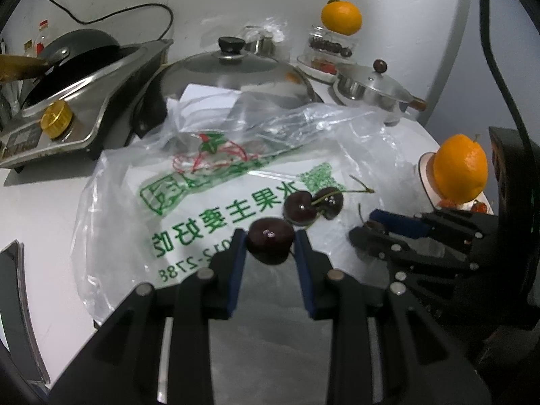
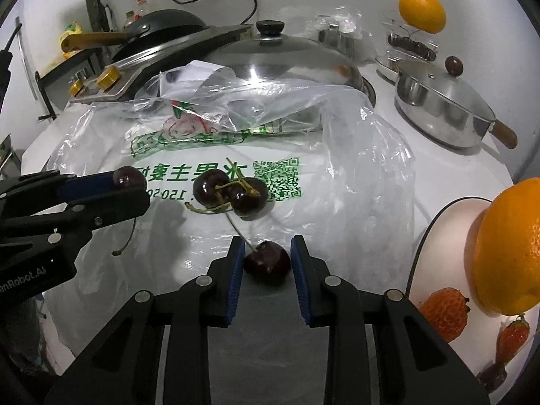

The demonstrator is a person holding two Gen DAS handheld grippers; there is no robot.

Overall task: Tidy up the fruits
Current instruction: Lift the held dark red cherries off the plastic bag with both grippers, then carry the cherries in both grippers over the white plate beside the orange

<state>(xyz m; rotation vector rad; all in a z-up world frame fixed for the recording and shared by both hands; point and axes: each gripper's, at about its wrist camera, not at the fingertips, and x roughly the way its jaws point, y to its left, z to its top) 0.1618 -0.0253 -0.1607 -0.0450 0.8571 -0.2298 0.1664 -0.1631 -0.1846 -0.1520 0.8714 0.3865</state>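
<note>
Left wrist view shows the left gripper [image 1: 270,241] closed narrowly on a dark cherry [image 1: 270,240], pads pressing its sides, just above the printed plastic bag [image 1: 189,202] spread on the white table [image 1: 40,216]. From the right wrist view, the right gripper [image 2: 266,263] likewise pinches a second cherry [image 2: 267,262], its stem [image 2: 240,233] angling up toward the loose pair of cherries [image 2: 229,194] that lie touching each other on the bag between the two grippers. These fruits look small, light, glossy and round, so they would likely slip or bruise under a hard squeeze; gripping across the widest part, clear of the stem, seems safest. The thin bag is crinkly and slick and may drag along with anything lifted off it. A white plate [image 2: 449,222] with an orange [image 2: 509,246] and strawberries [image 2: 445,314] sits near the table's right edge, close beside the right gripper, leaving little room there. Behind the bag, a domed pot lid [image 2: 287,64] and a small saucepan [image 2: 442,111] crowd the back, so the open space is mainly above the bag.
</note>
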